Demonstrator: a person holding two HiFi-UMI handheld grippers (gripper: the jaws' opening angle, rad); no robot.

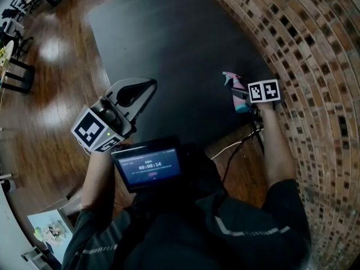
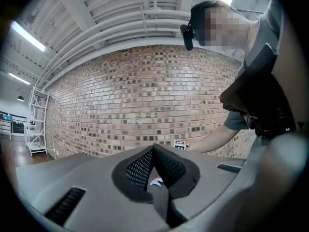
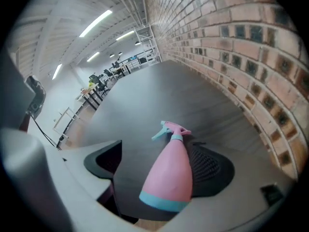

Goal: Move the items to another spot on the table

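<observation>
A pink spray bottle (image 1: 238, 94) with a teal base and trigger lies on the black table (image 1: 169, 38) near its front right corner, nozzle pointing away from me. My right gripper (image 1: 248, 102) is over it, under its marker cube. In the right gripper view the bottle (image 3: 171, 173) sits between the jaws of the right gripper (image 3: 159, 151). It leans on the right pad (image 3: 210, 166), and a clear gap separates it from the left pad (image 3: 104, 161). My left gripper (image 1: 149, 84) hovers at the table's left edge, shut and empty (image 2: 154, 148).
A brick wall (image 1: 315, 49) runs close along the table's right side. Wooden floor (image 1: 56, 66) lies to the left. A white cable (image 1: 236, 145) hangs off the table's front edge. A screen device (image 1: 149, 165) sits at my chest. Chairs and desks (image 1: 14, 16) stand far left.
</observation>
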